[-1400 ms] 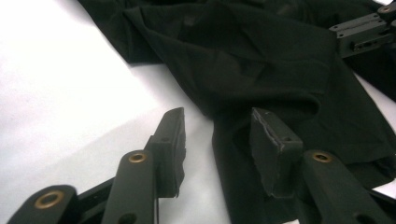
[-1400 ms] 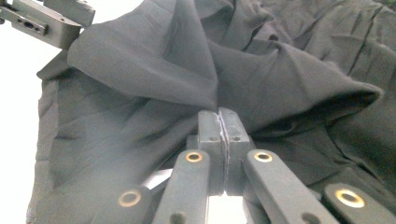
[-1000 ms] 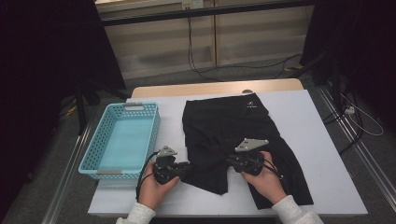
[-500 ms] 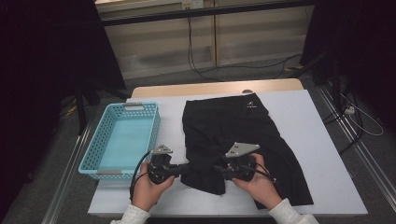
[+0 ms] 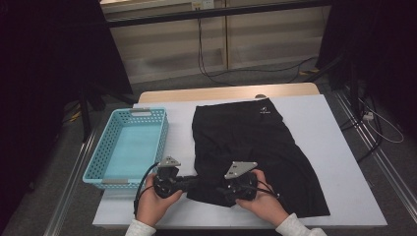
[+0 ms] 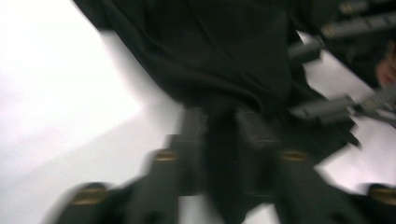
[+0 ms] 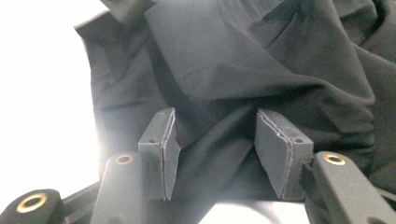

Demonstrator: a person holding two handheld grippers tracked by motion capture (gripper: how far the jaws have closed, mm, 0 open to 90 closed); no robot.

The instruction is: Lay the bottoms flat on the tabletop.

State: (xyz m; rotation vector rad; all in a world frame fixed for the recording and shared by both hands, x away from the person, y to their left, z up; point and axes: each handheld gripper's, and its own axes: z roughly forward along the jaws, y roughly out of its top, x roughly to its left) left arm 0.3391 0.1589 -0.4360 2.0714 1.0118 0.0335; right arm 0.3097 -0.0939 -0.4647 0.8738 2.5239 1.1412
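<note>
White rectangular table top point(image 5: 339, 147), broad and bare toward its far right corner. On it, a black fabric garment with a small white logo point(image 5: 255, 147), spread from the far middle of the table down to the near edge, waistband at the far end, widening toward the near side; logo point(image 5: 264, 111) just below the far hem. Also seen rumpled and folded in the right gripper view point(image 7: 243, 70) and blurred in the left gripper view point(image 6: 224, 56).

Left of the garment, a light blue perforated plastic basket point(image 5: 101, 167), rectangular, near the garment's left edge but not touching it, hanging over the table's left side.

At the garment's near left corner, the left gripper point(image 5: 189, 183), held in a hand point(image 5: 152, 204), pointing rightward into the cloth. In its own view point(image 6: 223, 135), blurred, jaws drawn close with a bunch of the black fabric pinched between them: clenched on the garment.

Just right of that, over the garment's near edge, the right gripper point(image 5: 221, 191), held in the other hand point(image 5: 263, 201), pointing leftward toward the left gripper. In its own view point(image 7: 215, 149), jaws spread wide apart, a ridge of cloth lying in the gap, pads point(image 7: 273, 154) not pressing it: released.
</note>
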